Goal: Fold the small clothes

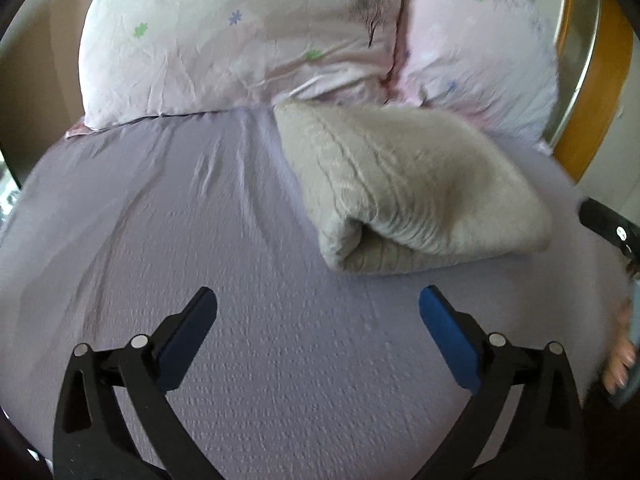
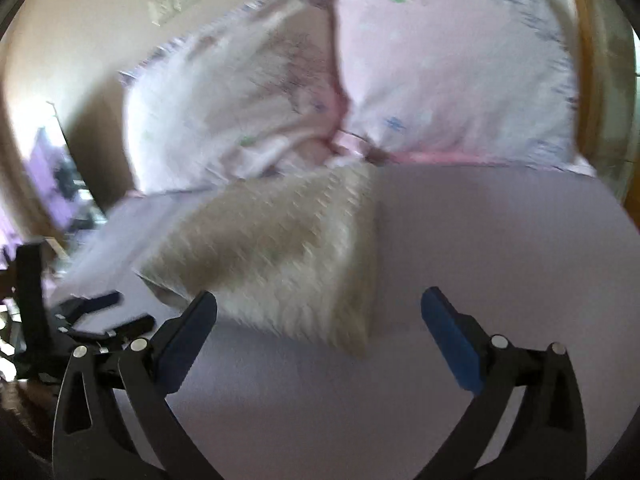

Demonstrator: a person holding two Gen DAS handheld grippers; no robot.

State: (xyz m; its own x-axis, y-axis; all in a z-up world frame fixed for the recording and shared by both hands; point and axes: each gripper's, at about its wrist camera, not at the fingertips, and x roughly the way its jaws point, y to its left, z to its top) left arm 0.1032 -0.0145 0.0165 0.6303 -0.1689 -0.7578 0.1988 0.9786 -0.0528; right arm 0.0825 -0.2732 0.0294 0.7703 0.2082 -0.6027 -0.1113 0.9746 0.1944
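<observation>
Surroundings: two pale pink pillows with small flower prints leaned side by side at the head of the bed, the left pillow (image 1: 236, 44) and the right pillow (image 1: 476, 60) touching along their inner edges; a curved wooden headboard (image 1: 600, 80) stood behind them at the right.
Bed: lilac textured bedsheet (image 1: 180, 220) covered the mattress, lightly creased toward the pillows.
Garment: folded beige cable-knit sweater (image 1: 408, 192) lay on the sheet just in front of the pillows, its far corner touching them; its rolled fold faced the left camera.
Obstructions: nothing lay between either gripper and the sweater; only bare sheet.
Left gripper: left gripper (image 1: 318, 304), black with blue pads, hung over the sheet near the sweater's near edge, jaws spread wide and holding nothing.
Right gripper: right gripper (image 2: 319, 304) was likewise spread apart and empty, close to the sweater's near corner; this view was blurred.
Other views: part of the right gripper showed at the right edge of the left view, with the person's hand (image 1: 620, 356) below it.
Containers: none visible.
</observation>
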